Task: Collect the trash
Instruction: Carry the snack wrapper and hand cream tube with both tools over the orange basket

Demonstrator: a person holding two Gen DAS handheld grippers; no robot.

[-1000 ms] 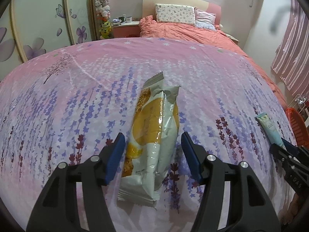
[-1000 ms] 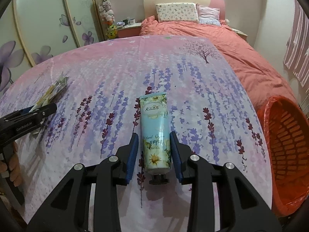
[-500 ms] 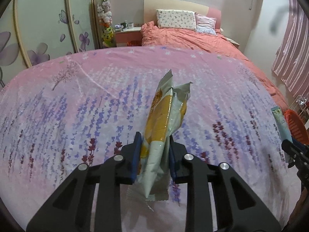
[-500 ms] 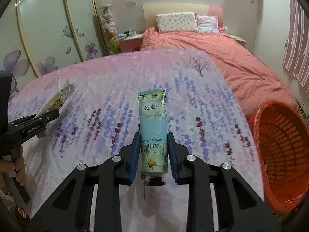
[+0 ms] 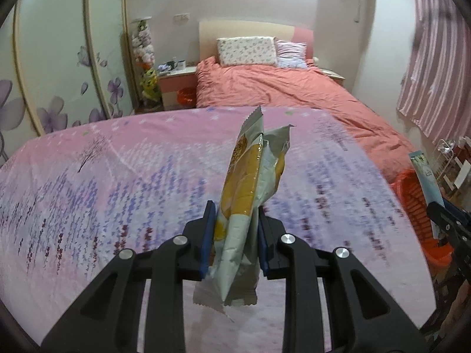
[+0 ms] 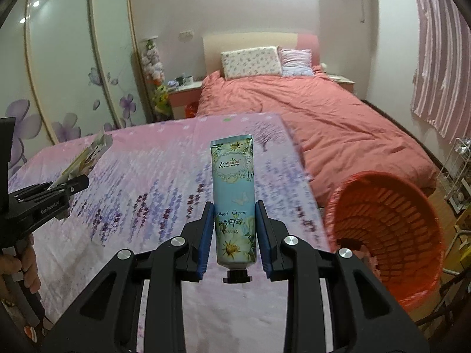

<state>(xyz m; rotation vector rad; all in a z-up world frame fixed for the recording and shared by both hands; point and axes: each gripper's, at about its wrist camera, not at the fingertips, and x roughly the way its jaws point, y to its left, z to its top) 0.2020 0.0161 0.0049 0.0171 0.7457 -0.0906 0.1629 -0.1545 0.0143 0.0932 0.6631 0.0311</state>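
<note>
My left gripper [image 5: 234, 235] is shut on a yellow and white snack wrapper [image 5: 250, 194] and holds it upright above the pink flowered tabletop [image 5: 117, 182]. My right gripper [image 6: 234, 232] is shut on a light blue hand cream tube [image 6: 234, 194], cap end down, above the table's right part. An orange basket [image 6: 388, 235] stands on the floor right of the table; it also shows in the left wrist view [image 5: 412, 197]. The left gripper and wrapper [image 6: 85, 158] show at the left of the right wrist view. The tube [image 5: 425, 176] shows at the right of the left wrist view.
A bed with a coral duvet [image 5: 279, 94] and pillows stands behind the table. A nightstand [image 5: 176, 88] and sliding wardrobe doors [image 5: 59, 58] are at the back left. Pink curtains [image 5: 435, 58] hang at the right. A wire rack [image 6: 459, 170] stands beyond the basket.
The left gripper shut on the wrapper and lifted it off the table. The right gripper lifted the tube higher. Both views have risen and tilted up.
</note>
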